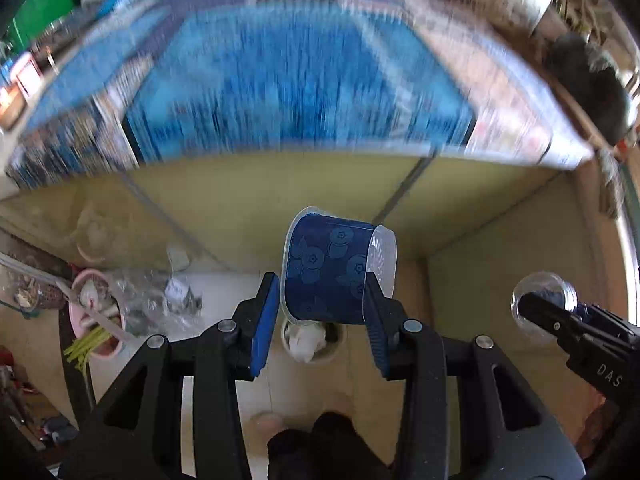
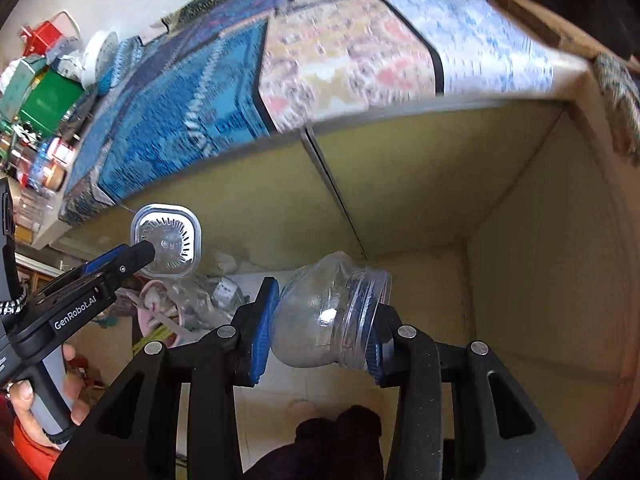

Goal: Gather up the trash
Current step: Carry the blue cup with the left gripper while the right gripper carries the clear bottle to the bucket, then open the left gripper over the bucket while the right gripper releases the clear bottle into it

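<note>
Trash is in both my tongs. My left tongs [image 1: 322,312] are clamped on a cup [image 1: 332,272], a clear plastic tub with a dark blue sleeve printed with berries, tipped on its side so its rim faces up and to the right. One pad [image 1: 266,320] sits at the cup's left edge and the other presses its right wall. From the right wrist view the same cup [image 2: 168,242] shows end on, with its squarish clear base toward me.

My right tongs [image 2: 320,328] are clamped on a jar [image 2: 320,316], clear, dented and cloudy inside, lying sideways with its threaded mouth pointing right. In the left wrist view the jar [image 1: 544,304] appears as a round clear shape at the tip of the right tongs.

Both pieces hang over pale floor [image 1: 460,360] in front of a yellow cabinet front [image 2: 420,192]. Above that runs a bench [image 1: 280,80] covered in blue and printed sheets, heavily blurred. Directly below the cup stands a small bin [image 1: 312,340] with white crumpled paper inside. To the left sit a pink bucket [image 1: 96,320] holding green sticks and a heap of crinkled clear plastic [image 1: 168,300]. A hand [image 2: 44,400] grips the handle of the left tongs.
</note>
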The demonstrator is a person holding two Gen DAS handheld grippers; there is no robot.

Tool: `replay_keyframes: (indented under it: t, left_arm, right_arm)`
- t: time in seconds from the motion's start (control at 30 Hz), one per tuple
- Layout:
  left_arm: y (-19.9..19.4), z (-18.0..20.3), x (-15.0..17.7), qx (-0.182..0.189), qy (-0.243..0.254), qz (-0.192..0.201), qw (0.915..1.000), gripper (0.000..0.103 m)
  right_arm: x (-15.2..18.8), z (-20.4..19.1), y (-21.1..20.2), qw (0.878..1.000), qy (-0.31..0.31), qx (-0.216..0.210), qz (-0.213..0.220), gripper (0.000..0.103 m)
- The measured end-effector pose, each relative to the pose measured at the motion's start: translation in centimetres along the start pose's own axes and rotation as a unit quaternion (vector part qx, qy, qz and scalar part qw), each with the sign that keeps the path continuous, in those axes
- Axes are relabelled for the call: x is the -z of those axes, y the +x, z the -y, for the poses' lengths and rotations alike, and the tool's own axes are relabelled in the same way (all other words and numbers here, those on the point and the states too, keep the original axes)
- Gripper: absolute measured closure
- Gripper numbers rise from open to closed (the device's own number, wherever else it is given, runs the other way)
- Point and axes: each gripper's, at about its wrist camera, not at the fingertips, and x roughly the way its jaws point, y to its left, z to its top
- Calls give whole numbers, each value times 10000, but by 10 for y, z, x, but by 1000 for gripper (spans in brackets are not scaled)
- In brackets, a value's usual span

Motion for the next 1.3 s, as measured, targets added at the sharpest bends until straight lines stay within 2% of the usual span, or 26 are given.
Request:
replay_keyframes:
  t: [0.17, 0.3, 0.53, 0.7, 0.83, 1.0, 1.13, 1.23, 1.3]
  left_arm:
    - [77, -12, 45, 109, 98, -609, 9980, 63]
    - [154, -30, 80, 257, -12, -1036, 9943, 63]
    - [275, -62, 125, 365, -203, -1336, 9902, 63]
    - [357, -83, 158, 621, -549, -1526, 9848, 63]
    - [405, -86, 180, 679, -597, -1618, 9827, 63]
    - [438, -89, 198, 714, -471, -1654, 9825, 63]
    - [450, -88, 208, 743, -404, -1749, 9810, 63]
    - [450, -85, 212, 620, -336, -1805, 9810, 62]
    - [445, -85, 210, 650, -367, -1797, 9809, 57]
  right_arm:
    - [25, 15, 74, 9987, 215, 208, -421, 68]
    - [42, 28, 141, 9971, 385, 283, -599, 68]
    - [67, 46, 276, 9931, 640, 215, -964, 68]
    - [91, 48, 358, 9916, 445, 120, -1210, 67]
    - [116, 50, 394, 9900, 237, 45, -1391, 67]
    - [127, 44, 426, 9871, -33, -66, -1602, 67]
    - [130, 43, 437, 9862, -236, -36, -1635, 67]
    - [130, 45, 429, 9861, -246, 46, -1642, 66]
    - [129, 47, 422, 9863, -237, 57, -1630, 63]
